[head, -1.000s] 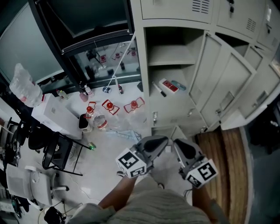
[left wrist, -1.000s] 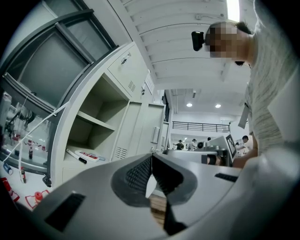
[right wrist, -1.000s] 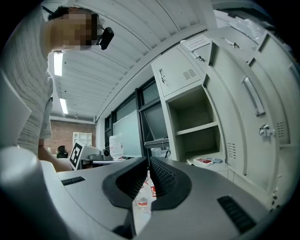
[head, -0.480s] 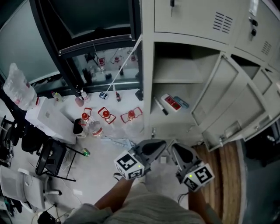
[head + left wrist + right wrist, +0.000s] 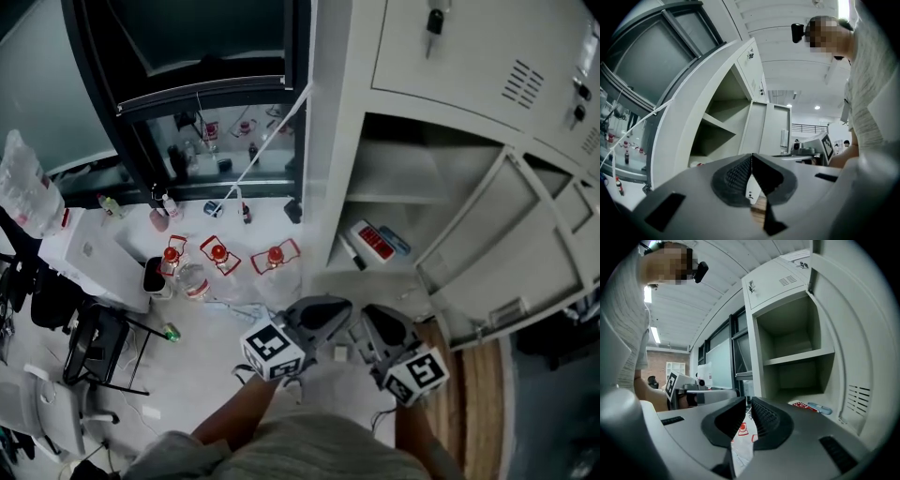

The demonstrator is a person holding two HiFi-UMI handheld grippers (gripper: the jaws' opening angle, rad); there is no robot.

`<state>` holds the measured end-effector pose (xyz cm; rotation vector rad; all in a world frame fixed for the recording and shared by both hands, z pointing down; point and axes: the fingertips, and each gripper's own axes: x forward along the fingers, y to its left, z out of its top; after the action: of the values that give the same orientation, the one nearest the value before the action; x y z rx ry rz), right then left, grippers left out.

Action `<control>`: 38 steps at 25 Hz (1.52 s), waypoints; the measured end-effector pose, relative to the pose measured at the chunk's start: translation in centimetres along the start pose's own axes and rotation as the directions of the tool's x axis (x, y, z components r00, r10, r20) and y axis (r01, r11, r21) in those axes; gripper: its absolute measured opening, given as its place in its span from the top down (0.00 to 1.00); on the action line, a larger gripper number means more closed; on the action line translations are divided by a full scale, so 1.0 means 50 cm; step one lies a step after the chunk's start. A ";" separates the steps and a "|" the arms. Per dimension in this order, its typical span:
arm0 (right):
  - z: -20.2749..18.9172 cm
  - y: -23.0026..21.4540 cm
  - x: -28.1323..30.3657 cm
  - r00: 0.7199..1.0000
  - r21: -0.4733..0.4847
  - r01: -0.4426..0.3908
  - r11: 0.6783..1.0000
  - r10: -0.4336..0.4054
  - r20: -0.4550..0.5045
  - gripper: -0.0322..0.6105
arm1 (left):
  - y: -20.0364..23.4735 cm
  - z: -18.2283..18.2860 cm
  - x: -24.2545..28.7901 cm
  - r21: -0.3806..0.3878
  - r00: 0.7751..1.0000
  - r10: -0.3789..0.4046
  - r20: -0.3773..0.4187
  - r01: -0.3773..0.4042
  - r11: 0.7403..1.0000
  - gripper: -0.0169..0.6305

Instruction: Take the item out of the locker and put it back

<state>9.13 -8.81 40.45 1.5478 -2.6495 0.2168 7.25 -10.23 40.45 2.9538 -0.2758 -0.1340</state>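
Observation:
The open locker compartment (image 5: pixel 394 202) holds a red-and-white box (image 5: pixel 373 241), a black marker (image 5: pixel 349 251) and a blue item (image 5: pixel 397 246) on its lower floor. Both grippers hang low in front of it, well short of the opening. My left gripper (image 5: pixel 323 314) is shut with nothing between its jaws, tips meeting (image 5: pixel 751 157). My right gripper (image 5: pixel 380 323) is shut and empty too (image 5: pixel 747 401). The right gripper view shows the box (image 5: pixel 802 406) and the blue item (image 5: pixel 820 408) beyond the jaws. The left gripper view shows the compartment (image 5: pixel 717 136) from the side.
The locker door (image 5: pixel 511 253) swings open to the right. Red-capped bottles (image 5: pixel 217 253) and other small things stand on the pale floor at left, near a black folding chair (image 5: pixel 98 347). A wooden floor strip (image 5: pixel 478 403) runs below the door. Closed locker doors (image 5: pixel 469 56) sit above.
The head view has tilted up, so the locker and its contents sit lower and more central. Both grippers stay shut, side by side, drifting slightly down and left in the picture.

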 end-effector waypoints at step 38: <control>-0.182 -0.265 0.228 0.932 -0.161 0.093 0.983 -0.143 -0.334 0.82 | 0.122 -0.088 0.036 -0.089 0.996 0.056 -0.073 -0.062 0.994 0.97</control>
<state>14.91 -23.64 52.08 1.4636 -2.2452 0.2577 8.39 -15.78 45.75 2.8496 -0.3376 -0.0341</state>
